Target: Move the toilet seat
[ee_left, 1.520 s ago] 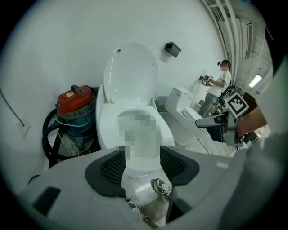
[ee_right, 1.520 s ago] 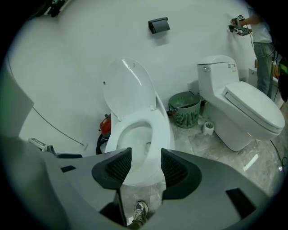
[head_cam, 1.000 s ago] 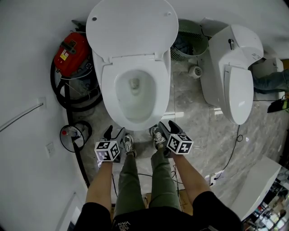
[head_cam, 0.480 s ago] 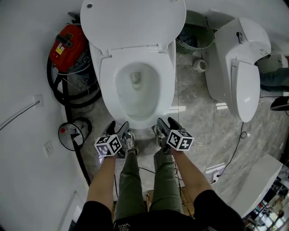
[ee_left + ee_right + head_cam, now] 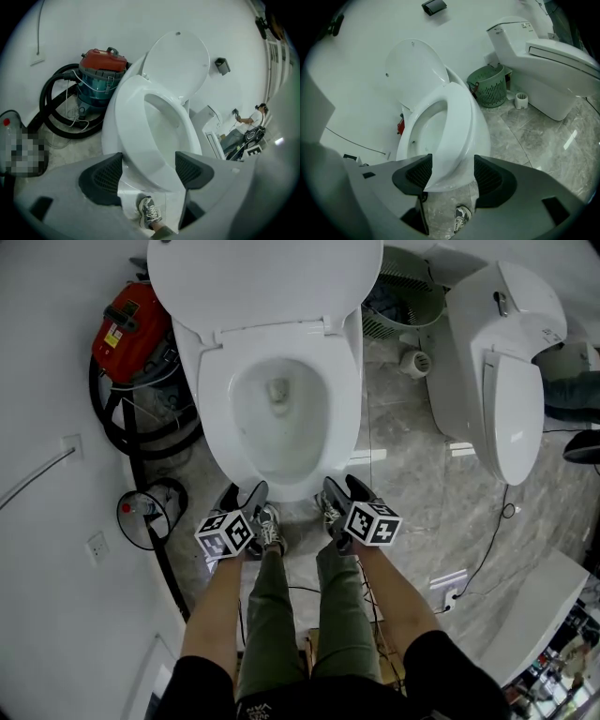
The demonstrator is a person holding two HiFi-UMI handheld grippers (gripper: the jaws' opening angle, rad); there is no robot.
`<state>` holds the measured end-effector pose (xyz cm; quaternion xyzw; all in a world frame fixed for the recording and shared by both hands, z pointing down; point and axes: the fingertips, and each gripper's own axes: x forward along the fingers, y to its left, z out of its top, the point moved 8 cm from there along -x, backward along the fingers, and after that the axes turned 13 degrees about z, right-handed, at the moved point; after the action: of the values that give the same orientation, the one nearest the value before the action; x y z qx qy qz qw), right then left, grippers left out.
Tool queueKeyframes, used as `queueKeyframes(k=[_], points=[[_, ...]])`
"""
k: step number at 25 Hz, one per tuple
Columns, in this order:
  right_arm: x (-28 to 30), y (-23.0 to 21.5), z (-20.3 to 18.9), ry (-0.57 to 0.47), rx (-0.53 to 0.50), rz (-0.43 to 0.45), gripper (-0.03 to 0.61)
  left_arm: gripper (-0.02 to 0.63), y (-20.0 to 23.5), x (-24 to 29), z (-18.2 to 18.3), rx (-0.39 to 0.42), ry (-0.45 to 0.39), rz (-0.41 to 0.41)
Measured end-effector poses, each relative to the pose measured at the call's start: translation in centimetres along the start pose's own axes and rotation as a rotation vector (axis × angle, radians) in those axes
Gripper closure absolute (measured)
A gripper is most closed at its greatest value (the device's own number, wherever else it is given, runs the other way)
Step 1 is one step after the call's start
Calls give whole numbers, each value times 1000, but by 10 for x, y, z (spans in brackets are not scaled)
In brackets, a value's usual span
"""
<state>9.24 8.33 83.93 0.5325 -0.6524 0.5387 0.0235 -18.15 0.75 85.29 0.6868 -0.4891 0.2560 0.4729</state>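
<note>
– Checking orientation first: how does the toilet seat (image 5: 281,486) lie?
– It lies flat on the bowl, upper centre of the head view. Its long axis runs from bottom to top of the frame. The rounded front end points toward the person's shoes (image 5: 270,532). The hinge end is at the far side, where the lid (image 5: 262,282) stands raised.
– Hand pose?
– Both forearms reach forward and down, outside the knees. The left gripper (image 5: 242,495) and the right gripper (image 5: 343,488) sit side by side just before the seat's front end, one each side of its centre line. Both slant downward with their marker cubes uppermost.
– Jaw state?
– Left: the jaws have just been opening and stand wide apart. The seat's front rim shows in the gap, with no pad seen pressing on it. Right: the jaws are wide apart and the rim is likewise in the gap, ungripped. Neither gripper holds anything.
– Beyond the seat?
– A red vacuum cleaner (image 5: 127,324) at upper left, a green basket (image 5: 403,296) at upper right, and a second toilet (image 5: 506,381) at right.
</note>
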Motion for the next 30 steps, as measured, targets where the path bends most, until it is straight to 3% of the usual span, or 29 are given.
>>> queueKeyframes(k=[11, 21, 30], points=[[2, 4, -8, 11, 14, 49, 316, 305, 0, -4, 8, -133, 42, 25], [-16, 18, -1, -32, 59, 145, 284, 325, -6, -28, 17, -168, 24, -5], [-36, 40, 6, -26, 33, 200, 278, 330, -18, -58, 35, -153, 31, -51]])
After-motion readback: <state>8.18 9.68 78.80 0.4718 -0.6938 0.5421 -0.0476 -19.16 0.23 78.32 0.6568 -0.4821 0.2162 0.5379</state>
